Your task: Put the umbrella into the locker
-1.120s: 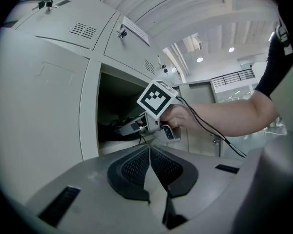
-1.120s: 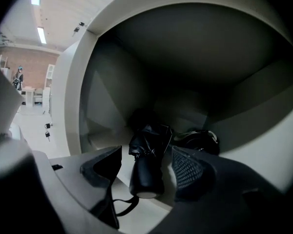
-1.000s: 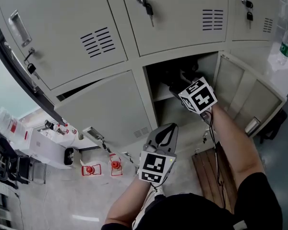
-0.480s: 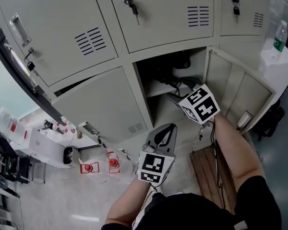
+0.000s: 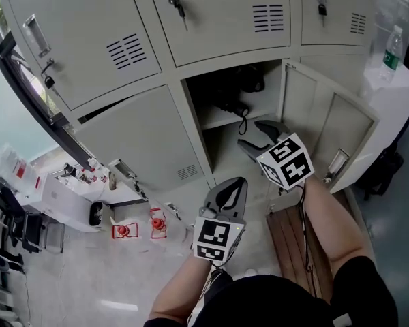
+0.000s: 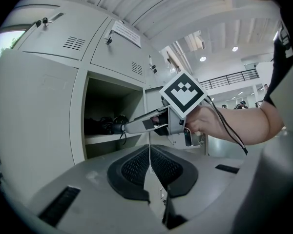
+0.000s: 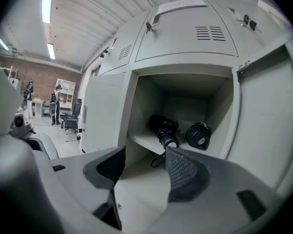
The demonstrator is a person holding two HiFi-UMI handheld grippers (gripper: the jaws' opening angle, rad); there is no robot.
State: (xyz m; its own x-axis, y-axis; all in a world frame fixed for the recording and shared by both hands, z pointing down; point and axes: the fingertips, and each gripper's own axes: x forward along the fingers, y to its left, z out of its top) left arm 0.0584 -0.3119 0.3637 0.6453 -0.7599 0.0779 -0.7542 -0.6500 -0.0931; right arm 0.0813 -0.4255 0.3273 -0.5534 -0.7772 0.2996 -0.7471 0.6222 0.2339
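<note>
The black folded umbrella lies on the shelf inside the open locker, its strap hanging over the shelf edge. A second black roundish thing lies beside it on the right. My right gripper is outside the locker, just in front of the opening. Its jaws are apart and closing, with nothing between them. My left gripper hangs lower and nearer the person, its pads pressed together and empty. The left gripper view also shows the right gripper and the umbrella.
The locker's door stands open at the right. Closed lockers with keys surround the opening. A bottle stands on a white top at the far right. A wooden board and red items lie on the floor.
My right gripper has drawn back out of the locker toward the person, and the umbrella now shows lying on the shelf. The left gripper has shifted slightly and stays shut.
</note>
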